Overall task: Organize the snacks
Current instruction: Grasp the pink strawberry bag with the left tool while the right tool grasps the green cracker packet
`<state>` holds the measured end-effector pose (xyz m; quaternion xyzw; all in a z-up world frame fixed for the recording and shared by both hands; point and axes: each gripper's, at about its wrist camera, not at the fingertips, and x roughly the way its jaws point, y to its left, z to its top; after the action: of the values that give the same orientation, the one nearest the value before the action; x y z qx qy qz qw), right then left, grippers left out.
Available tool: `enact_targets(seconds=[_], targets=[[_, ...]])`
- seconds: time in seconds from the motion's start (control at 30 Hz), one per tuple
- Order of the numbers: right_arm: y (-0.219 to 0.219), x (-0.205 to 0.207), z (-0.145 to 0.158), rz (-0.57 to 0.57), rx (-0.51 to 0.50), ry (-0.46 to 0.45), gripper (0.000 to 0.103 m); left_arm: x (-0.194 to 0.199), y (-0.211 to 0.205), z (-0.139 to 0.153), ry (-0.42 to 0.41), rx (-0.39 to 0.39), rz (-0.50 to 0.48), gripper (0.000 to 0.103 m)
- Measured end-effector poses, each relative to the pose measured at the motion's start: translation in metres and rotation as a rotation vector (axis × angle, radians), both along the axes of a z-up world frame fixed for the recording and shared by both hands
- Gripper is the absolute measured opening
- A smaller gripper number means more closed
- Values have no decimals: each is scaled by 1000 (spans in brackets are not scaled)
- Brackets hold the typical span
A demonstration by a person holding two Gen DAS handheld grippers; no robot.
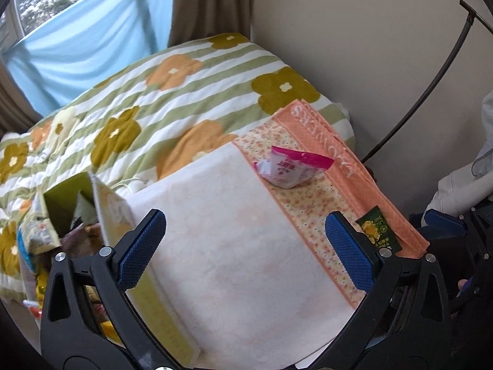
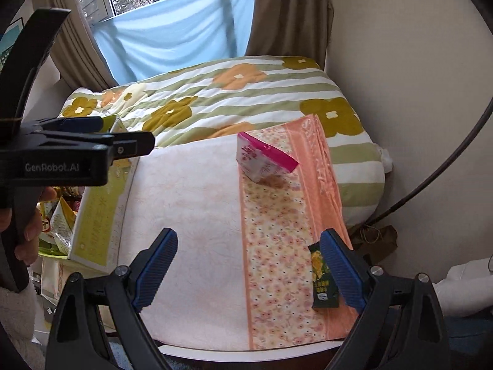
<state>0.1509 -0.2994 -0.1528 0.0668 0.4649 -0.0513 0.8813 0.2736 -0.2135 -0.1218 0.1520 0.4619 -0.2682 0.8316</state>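
A pink-and-white snack packet (image 1: 289, 168) (image 2: 262, 160) lies on the flowered stripe of a towel (image 1: 234, 231) (image 2: 197, 215) spread over the table. A dark green snack packet (image 1: 380, 231) (image 2: 323, 277) rests near the towel's peach edge. My left gripper (image 1: 246, 246) hangs open over the white part of the towel, holding nothing. My right gripper (image 2: 249, 271) is open too and holds nothing; its right finger (image 2: 342, 271) stands just beside the green packet. In the right wrist view the left gripper (image 2: 126, 135) shows side-on at the left, held by a hand.
A yellow-green carton (image 1: 77, 200) (image 2: 98, 215) with several snack bags stands at the towel's left edge. Behind lies a flowered, striped quilt (image 1: 138, 101) (image 2: 246, 92). A wall and a dark curved cable (image 1: 431, 77) are on the right.
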Motion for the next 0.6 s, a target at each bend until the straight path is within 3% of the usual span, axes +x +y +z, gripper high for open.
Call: enact_targets(seconds=[0.3, 0.6], targets=[[-26, -14, -51, -103, 3, 61, 92, 30, -72, -66, 3, 136, -154, 103], [-34, -16, -95, -239, 21, 104, 92, 50, -124, -114, -78, 242, -337, 103]])
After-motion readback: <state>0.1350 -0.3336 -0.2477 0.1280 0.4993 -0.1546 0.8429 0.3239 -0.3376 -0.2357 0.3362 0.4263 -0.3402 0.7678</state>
